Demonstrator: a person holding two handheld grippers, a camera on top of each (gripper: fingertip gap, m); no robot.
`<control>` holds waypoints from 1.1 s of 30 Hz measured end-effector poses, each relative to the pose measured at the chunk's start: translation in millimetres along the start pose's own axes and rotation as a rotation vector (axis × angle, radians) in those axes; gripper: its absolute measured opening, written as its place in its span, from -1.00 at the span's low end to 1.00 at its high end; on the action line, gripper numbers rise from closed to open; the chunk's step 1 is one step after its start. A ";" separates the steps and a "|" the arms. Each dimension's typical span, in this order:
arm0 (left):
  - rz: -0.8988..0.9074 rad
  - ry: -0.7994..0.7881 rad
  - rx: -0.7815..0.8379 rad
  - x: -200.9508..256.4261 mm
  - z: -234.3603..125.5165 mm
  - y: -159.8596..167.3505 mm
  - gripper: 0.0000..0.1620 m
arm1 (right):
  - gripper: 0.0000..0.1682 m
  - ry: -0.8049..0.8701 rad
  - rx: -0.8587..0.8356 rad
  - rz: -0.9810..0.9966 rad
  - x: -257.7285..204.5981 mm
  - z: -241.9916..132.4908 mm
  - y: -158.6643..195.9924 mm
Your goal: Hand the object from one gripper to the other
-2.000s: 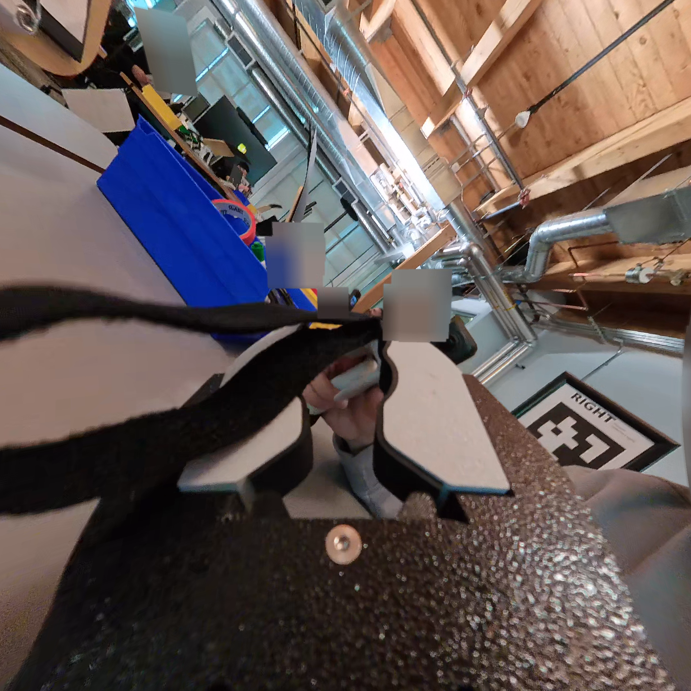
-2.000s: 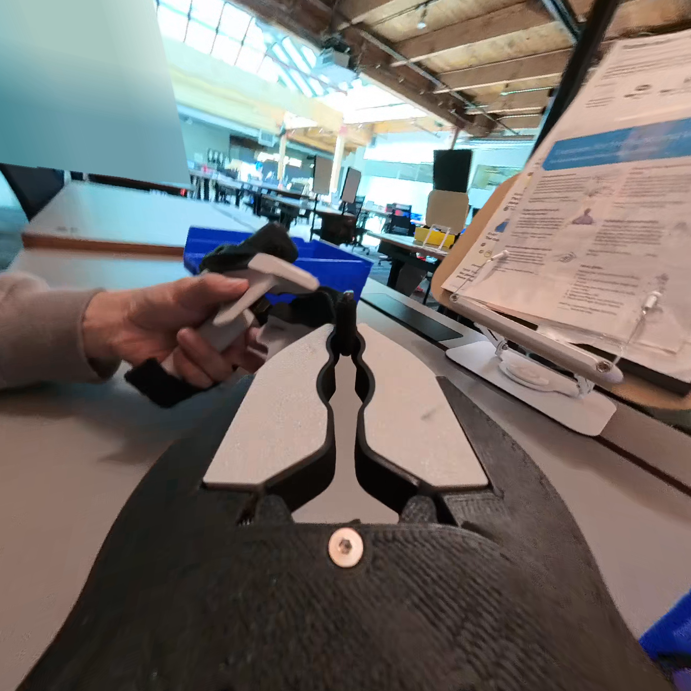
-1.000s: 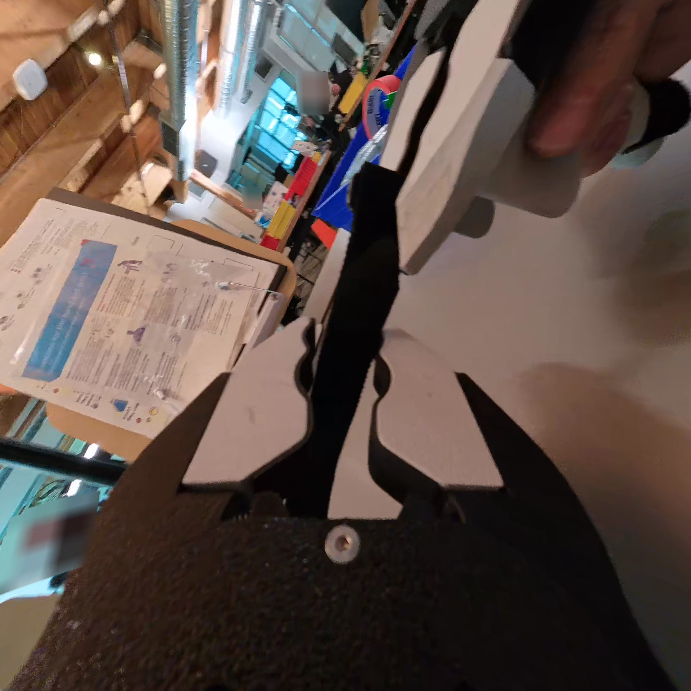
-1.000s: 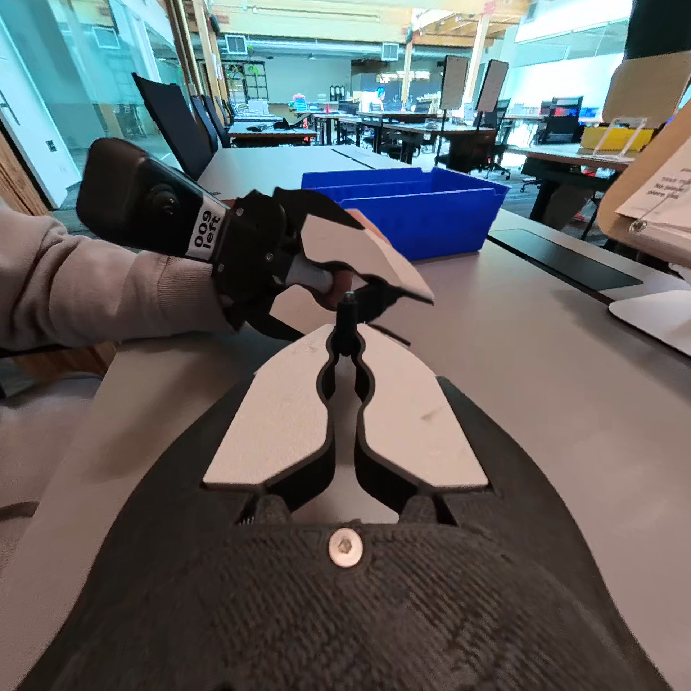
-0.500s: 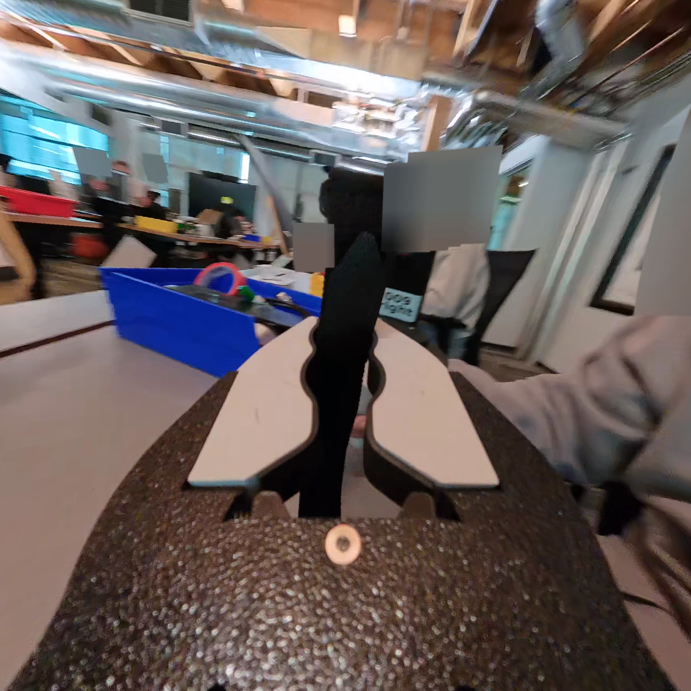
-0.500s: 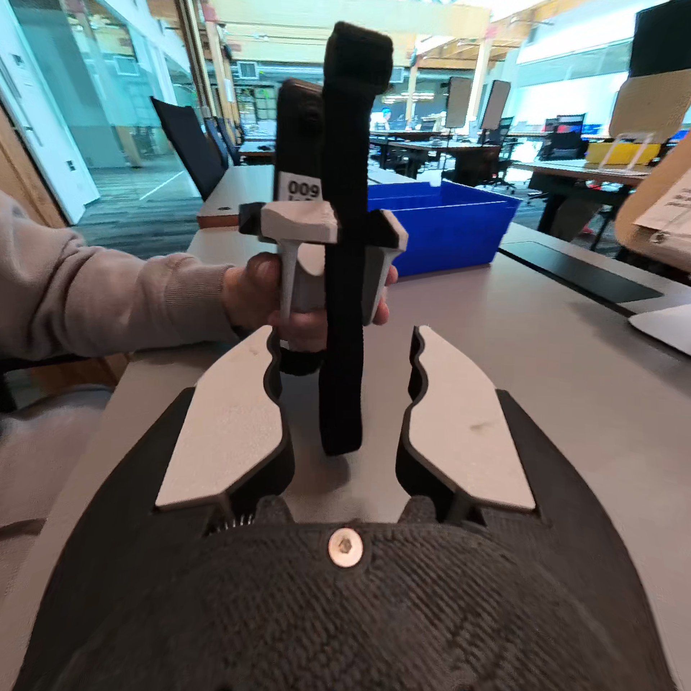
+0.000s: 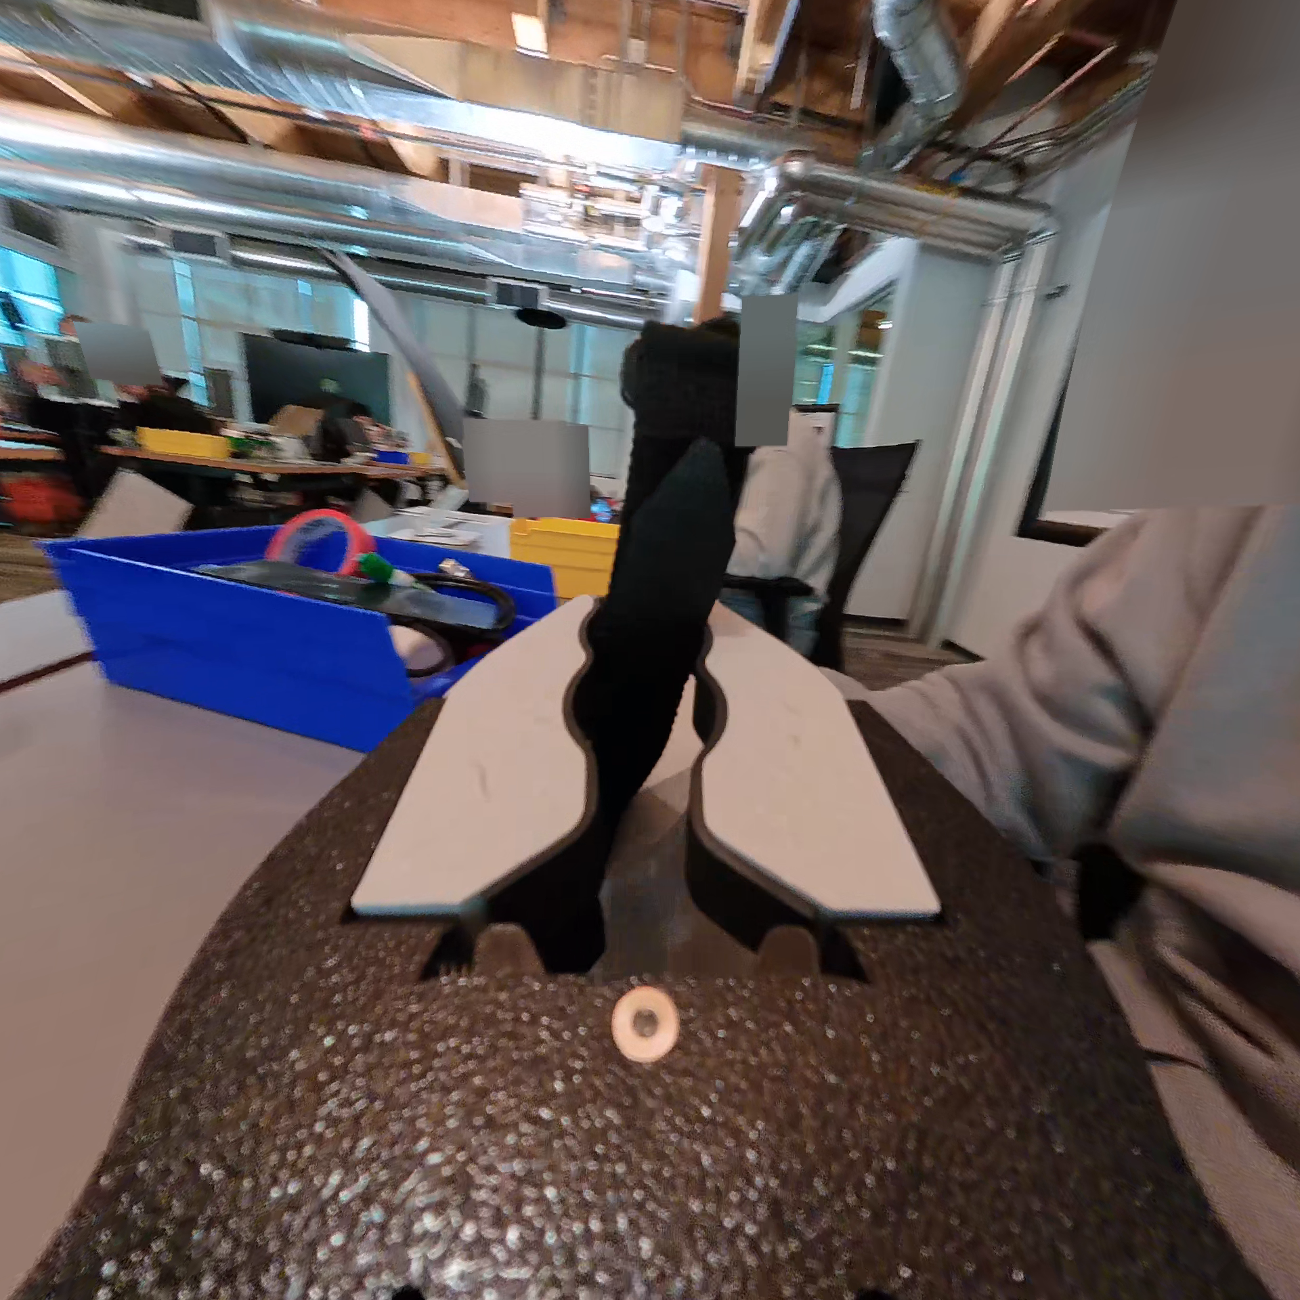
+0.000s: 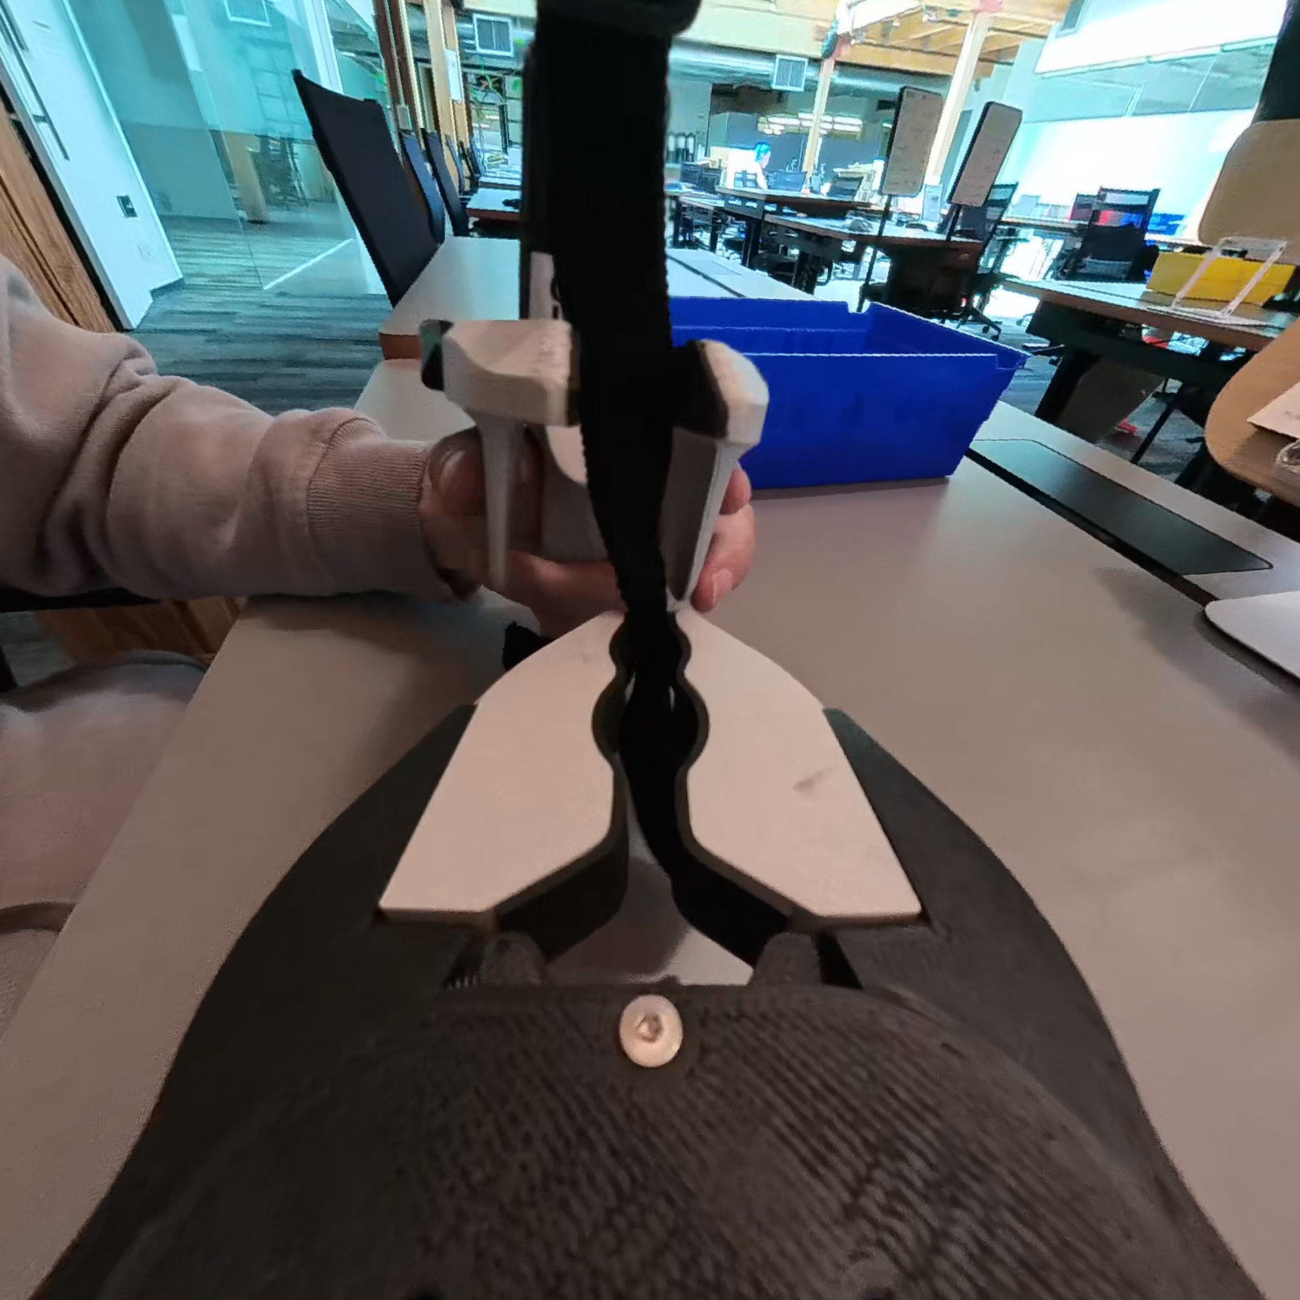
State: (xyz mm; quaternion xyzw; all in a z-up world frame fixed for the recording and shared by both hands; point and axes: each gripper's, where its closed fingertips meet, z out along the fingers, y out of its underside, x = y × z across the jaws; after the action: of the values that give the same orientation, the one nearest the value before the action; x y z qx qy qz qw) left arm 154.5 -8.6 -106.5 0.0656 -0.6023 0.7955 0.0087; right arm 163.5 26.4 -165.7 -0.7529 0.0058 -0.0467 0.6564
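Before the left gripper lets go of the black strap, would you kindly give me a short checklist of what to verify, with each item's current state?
1. Right gripper shut on the black fabric strap: ok, its tips pinch the lower part.
2. Left gripper holding the strap: ok, fingers close against it.
3. Grip depth on the right: cannot tell, strap bunches between the pads.
4. Strap clear of the blue plastic bin: ok, the bin sits behind it.
5. Strap upright, not tangled: ok.
6. Grey table below clear if dropped: ok.

A strap (image 8: 619, 436) stands between both tongs, bin (image 8: 865, 415) behind on the table (image 8: 985, 703).
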 end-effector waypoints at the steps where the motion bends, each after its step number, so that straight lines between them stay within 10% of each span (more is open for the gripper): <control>1: 0.017 -0.023 0.010 -3.1 -1.7 -2.0 -0.74 | -0.92 0.013 0.006 0.007 2.1 -0.1 -1.2; 10: -0.002 -0.079 0.046 -14.8 -7.3 -5.5 -0.72 | -0.95 0.121 0.001 -0.012 19.2 -4.1 -2.2; 14: 0.015 -0.169 0.042 -27.8 -10.6 -6.4 -0.38 | -0.95 0.265 0.094 0.093 47.9 -22.1 -13.7; 21: 0.052 -0.246 -0.045 -39.7 -10.0 10.1 -0.35 | -0.94 0.682 0.374 0.446 135.9 -137.7 -30.2; 30: -0.005 -0.250 -0.042 -44.2 -9.6 13.2 -0.41 | -0.92 1.007 0.030 0.528 212.0 -258.9 -4.8; 33: 0.009 -0.253 -0.048 -43.6 -8.7 12.4 -0.41 | -0.64 1.171 -0.012 0.508 243.4 -278.8 -0.6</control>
State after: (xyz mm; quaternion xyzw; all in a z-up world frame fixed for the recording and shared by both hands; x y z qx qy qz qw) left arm 195.7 -0.9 -125.7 0.1626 -0.6177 0.7663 -0.0696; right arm 384.1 -266.0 -112.5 -0.5816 0.5421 -0.2933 0.5309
